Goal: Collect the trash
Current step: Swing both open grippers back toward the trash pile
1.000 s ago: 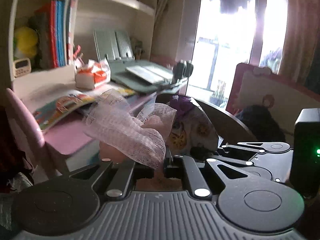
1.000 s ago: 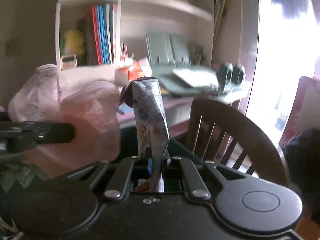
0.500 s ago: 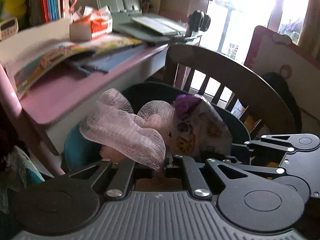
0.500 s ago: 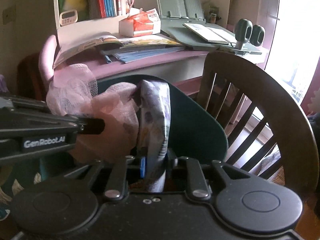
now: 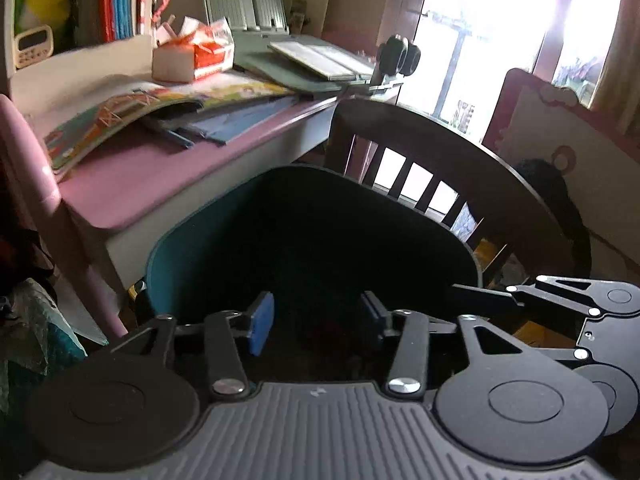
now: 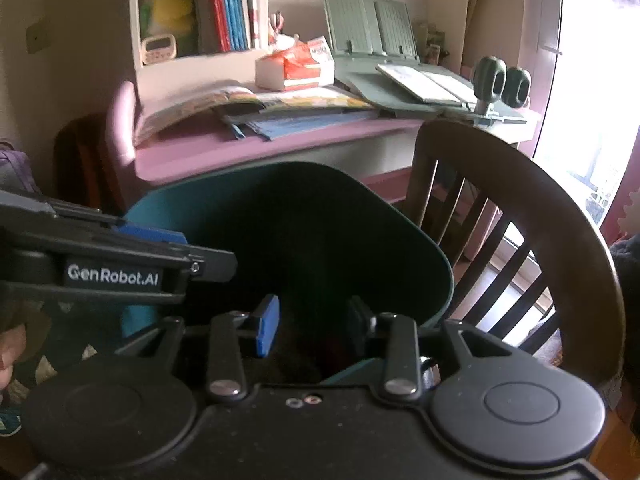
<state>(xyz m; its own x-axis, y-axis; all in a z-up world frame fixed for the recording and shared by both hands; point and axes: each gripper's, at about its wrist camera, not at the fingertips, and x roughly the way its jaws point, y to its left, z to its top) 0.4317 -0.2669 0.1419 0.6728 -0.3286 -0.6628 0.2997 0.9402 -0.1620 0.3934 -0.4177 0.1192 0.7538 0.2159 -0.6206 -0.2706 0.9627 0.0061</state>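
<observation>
Teal trash bin (image 5: 192,240), dark inside, is seen below left hand-held gripper (image 5: 316,322) & right hand-held gripper (image 6: 312,330); both are spread wide, nothing gripped.

Both wrist views look closely down into the teal bin (image 5: 312,240), sharing the desk (image 6: 208,152) and chair (image 6: 520,216) behind.
</observation>
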